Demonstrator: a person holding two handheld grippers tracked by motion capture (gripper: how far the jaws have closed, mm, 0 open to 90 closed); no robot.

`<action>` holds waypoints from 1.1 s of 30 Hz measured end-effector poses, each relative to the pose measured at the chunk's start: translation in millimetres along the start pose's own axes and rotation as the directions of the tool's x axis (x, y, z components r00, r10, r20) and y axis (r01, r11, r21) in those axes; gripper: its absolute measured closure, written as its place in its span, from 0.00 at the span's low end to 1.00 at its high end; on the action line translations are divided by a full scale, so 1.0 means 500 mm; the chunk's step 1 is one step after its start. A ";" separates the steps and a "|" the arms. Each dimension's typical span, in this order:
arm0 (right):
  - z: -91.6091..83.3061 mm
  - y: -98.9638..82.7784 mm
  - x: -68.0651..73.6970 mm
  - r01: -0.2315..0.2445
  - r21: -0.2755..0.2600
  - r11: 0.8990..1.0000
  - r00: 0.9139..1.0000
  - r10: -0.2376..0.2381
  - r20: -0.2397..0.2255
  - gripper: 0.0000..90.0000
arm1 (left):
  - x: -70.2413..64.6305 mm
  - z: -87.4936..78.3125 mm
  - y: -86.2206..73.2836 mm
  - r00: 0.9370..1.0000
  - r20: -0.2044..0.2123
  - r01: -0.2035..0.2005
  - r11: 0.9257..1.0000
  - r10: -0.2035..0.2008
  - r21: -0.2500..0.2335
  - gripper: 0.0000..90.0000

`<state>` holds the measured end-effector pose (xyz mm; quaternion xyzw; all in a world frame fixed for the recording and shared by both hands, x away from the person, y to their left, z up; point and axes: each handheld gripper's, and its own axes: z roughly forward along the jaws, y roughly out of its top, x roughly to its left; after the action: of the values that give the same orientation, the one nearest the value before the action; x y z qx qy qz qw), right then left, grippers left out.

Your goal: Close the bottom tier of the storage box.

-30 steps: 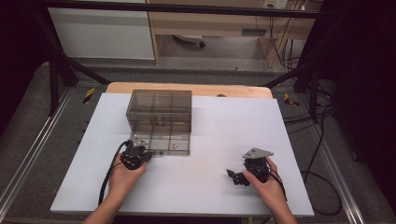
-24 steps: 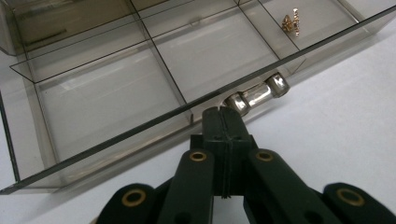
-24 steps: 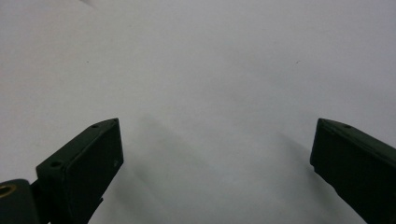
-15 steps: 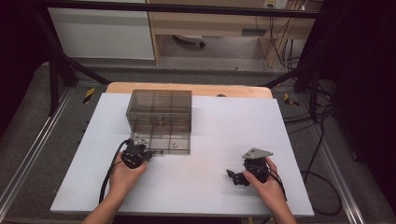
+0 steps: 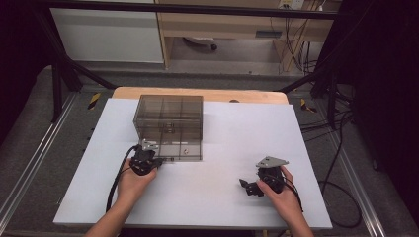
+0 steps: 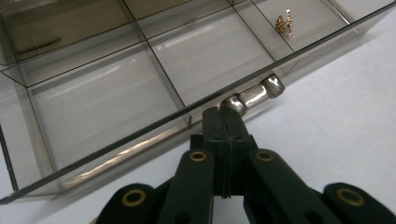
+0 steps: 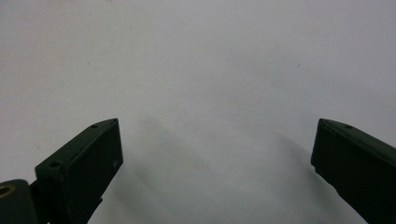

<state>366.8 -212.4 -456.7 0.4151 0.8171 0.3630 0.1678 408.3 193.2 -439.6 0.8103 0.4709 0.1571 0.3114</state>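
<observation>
1. Nothing is differing from the earlier frames: the box [image 5: 169, 127] is sitting in the same spot, and both hands are keeping their places on the table [image 5: 237, 133].

2. The box, a smoky clear case split into compartments, is standing just ahead of the left gripper [image 5: 159, 160], with its near lower edge meeting that gripper's tip.

3. In the left gripper view the drawer [image 6: 140, 88] is lying directly beyond the jaws, its clear front wall running slantwise across the frame and its partitions showing through.

4. The knob [image 6: 254, 94], a small shiny metal pull on that front wall, is sitting right at the tip of the left gripper [image 6: 225, 122], touching it and sticking out just to the right of it.

5. The left gripper's jaws are pressing fully together, pad against pad; whether any part of the knob's stem is caught between them I cannot tell.

6. A small gold piece [image 6: 285, 22] is lying in a far compartment, well beyond the left gripper and to its right.

7. The right gripper [image 5: 247, 186] is resting well apart from the box, off to the right and nearer the person, pointing left.

8. Its jaws are standing wide apart with nothing between them, just bare white table [image 7: 201, 70] ahead.
</observation>
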 end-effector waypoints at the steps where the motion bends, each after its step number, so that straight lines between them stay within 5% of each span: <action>1: 0.000 0.000 0.000 0.001 -0.001 1.000 1.000 -0.001 -0.001 0.03 | 0.000 0.001 0.001 1.000 0.000 0.000 1.000 0.000 -0.002 1.00; 33: 0.001 0.001 -0.003 -0.002 -0.003 1.000 1.000 0.002 -0.001 0.03 | -0.002 0.015 0.028 0.999 -0.022 -0.030 0.999 0.031 0.026 1.00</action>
<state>368.0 -213.3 -456.8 0.4155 0.8164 0.3643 0.1678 421.4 184.7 -435.9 0.8196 0.4639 0.1647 0.2933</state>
